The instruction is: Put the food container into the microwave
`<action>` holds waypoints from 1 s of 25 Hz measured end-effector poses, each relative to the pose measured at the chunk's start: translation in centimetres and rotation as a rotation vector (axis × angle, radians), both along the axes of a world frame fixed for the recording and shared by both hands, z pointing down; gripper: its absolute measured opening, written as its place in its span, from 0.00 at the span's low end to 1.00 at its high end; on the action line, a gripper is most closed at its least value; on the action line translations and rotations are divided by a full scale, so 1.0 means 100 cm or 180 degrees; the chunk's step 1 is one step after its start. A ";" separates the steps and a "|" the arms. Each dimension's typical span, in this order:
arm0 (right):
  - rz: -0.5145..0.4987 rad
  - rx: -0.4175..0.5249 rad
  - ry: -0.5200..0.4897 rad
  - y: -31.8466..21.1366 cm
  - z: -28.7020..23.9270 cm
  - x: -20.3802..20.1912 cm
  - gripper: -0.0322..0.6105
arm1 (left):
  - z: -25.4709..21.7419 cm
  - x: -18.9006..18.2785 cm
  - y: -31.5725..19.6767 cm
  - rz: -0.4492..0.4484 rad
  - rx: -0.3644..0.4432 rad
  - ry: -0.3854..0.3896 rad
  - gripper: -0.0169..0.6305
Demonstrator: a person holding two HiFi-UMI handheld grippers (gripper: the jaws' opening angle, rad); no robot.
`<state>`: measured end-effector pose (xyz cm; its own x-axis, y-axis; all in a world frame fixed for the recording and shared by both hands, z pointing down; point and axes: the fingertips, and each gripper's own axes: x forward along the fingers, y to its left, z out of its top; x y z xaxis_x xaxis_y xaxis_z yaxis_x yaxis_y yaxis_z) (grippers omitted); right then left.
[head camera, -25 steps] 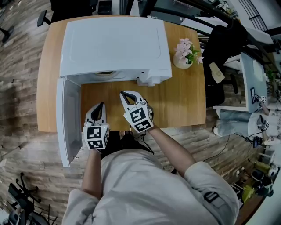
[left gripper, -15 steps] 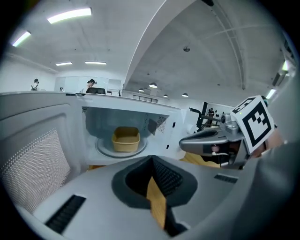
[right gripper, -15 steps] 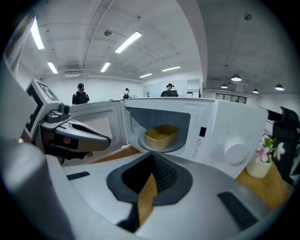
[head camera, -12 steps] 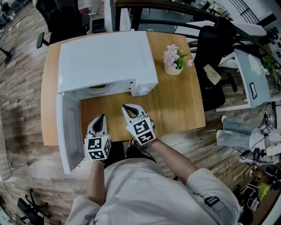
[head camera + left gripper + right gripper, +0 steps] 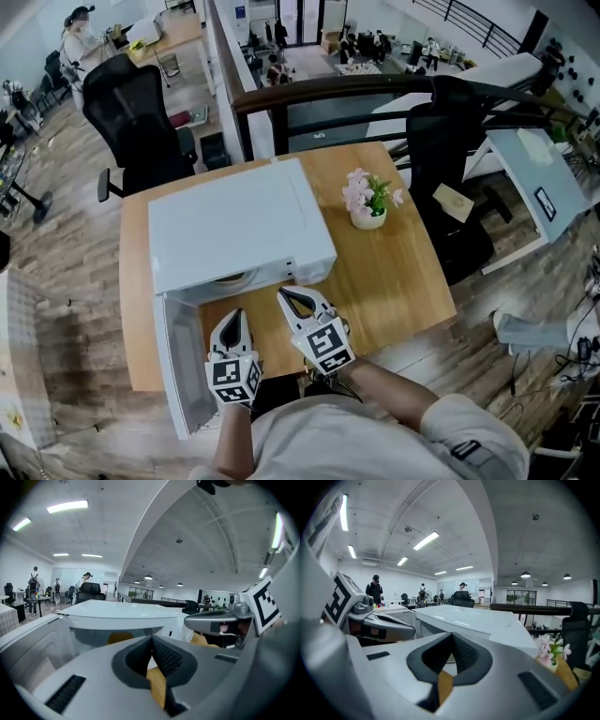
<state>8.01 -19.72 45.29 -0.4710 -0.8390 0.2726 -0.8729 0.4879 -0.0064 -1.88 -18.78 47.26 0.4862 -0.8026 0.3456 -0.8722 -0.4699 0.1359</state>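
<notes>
Left gripper [image 5: 151,639], right gripper [image 5: 451,635]: ribbed jaws pressed together, empty. Left gripper view sees into boxy white microwave [image 5: 122,616]; right gripper view mostly its smooth top.

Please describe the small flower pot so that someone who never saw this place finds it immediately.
Find the wooden table with the big white microwave on it. To the right of the microwave, apart from it, stands a small white pot. It alone carries pink flowers and green leaves.

- Bright, even light from ceiling strips [image 5: 67,506] at ten o'clock.
- Dark, bent fisheye edges (both gripper views).
- White microwave [image 5: 239,225] top slightly washed out; soft shadows.
</notes>
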 end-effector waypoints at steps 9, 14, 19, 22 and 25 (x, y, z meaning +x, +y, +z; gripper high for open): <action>0.0021 0.0442 -0.0088 -0.011 -0.065 0.005 0.05 | -0.064 0.003 -0.018 0.0019 0.0444 0.0080 0.04; 0.0083 0.0497 -0.0090 -0.009 -0.075 0.006 0.05 | -0.080 -0.002 -0.022 -0.0023 0.0595 0.0096 0.04; 0.0141 0.0518 -0.0088 -0.013 -0.080 0.007 0.05 | -0.087 -0.009 -0.025 -0.0060 0.0650 0.0125 0.04; 0.0163 0.0535 -0.0107 -0.013 -0.078 0.006 0.05 | -0.084 -0.014 -0.023 -0.0083 0.0639 0.0121 0.04; 0.0160 0.0541 -0.0103 -0.012 -0.079 0.003 0.05 | -0.087 -0.018 -0.021 -0.0110 0.0660 0.0126 0.04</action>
<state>8.33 -20.92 37.41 -0.4334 -0.8944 0.1103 -0.8969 0.4401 0.0440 -3.72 -20.83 38.55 0.4672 -0.8709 0.1526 -0.8841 -0.4614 0.0740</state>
